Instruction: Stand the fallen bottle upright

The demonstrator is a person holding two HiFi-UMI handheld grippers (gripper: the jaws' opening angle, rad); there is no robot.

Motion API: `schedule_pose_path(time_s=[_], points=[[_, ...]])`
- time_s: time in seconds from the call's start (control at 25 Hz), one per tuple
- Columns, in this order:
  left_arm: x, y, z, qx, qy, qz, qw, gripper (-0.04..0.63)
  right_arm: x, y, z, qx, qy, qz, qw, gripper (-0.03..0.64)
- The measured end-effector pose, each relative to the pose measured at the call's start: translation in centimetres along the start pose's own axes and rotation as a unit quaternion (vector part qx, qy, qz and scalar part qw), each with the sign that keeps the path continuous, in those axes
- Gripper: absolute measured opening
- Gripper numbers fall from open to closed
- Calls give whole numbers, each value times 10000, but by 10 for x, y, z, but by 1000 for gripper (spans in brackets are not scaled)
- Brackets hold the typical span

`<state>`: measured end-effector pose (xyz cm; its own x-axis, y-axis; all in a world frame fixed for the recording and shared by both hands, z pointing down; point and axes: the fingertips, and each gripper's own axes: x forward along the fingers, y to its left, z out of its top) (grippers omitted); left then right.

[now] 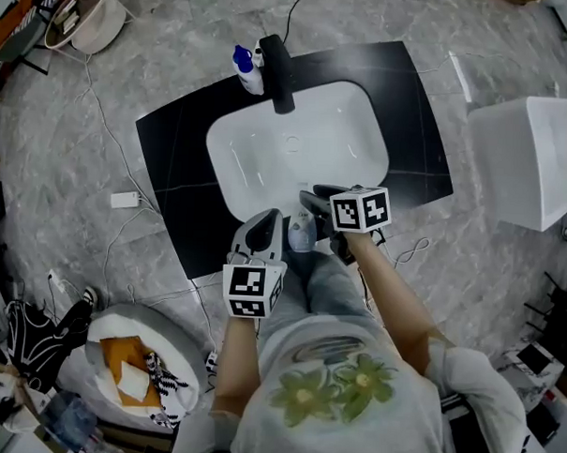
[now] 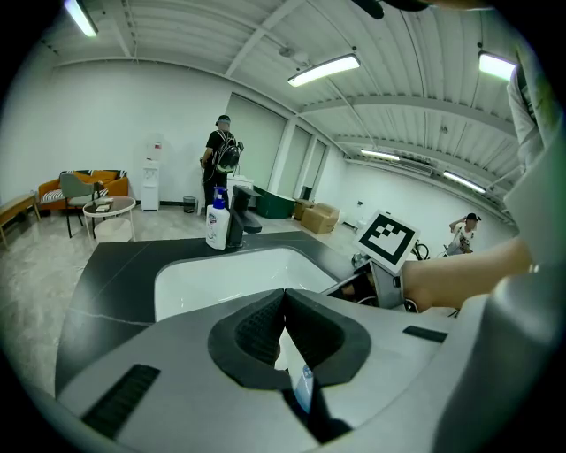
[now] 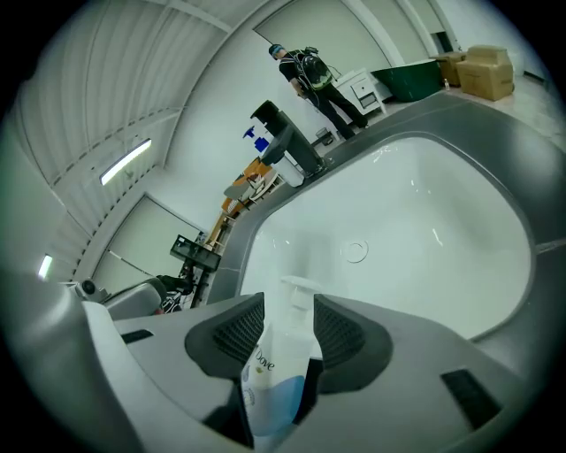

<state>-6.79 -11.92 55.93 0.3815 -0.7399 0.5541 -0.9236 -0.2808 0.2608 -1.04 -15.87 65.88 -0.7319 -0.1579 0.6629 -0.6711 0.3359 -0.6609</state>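
Note:
A white and pale-blue Dove pump bottle point(image 3: 281, 358) stands between the pads of my right gripper point(image 3: 290, 332). The jaws stand apart around its neck, and I see no pad pressing on it. In the head view the bottle point(image 1: 300, 233) sits at the front rim of the white sink point(image 1: 267, 173), with the right gripper point(image 1: 309, 211) over it. My left gripper point(image 1: 270, 222) is just left of the bottle. Its fingertips meet in the left gripper view point(image 2: 283, 294), and a sliver of the bottle point(image 2: 303, 389) shows through the gap below them.
The sink is set in a black counter point(image 1: 174, 160). A black faucet point(image 1: 279, 72) and a blue-capped white bottle point(image 1: 248, 71) stand at its far rim. A white box point(image 1: 530, 161) is at the right. Cables and an adapter point(image 1: 125, 200) lie on the floor. A person point(image 2: 219, 159) stands far behind.

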Motion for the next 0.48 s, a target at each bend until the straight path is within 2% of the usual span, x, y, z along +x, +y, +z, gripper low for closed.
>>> schedule_pose_path(time_s=[0.48], points=[[-1, 18, -4, -41, 107, -25, 9999, 18, 25, -12, -4, 594, 359, 139, 9975, 164]])
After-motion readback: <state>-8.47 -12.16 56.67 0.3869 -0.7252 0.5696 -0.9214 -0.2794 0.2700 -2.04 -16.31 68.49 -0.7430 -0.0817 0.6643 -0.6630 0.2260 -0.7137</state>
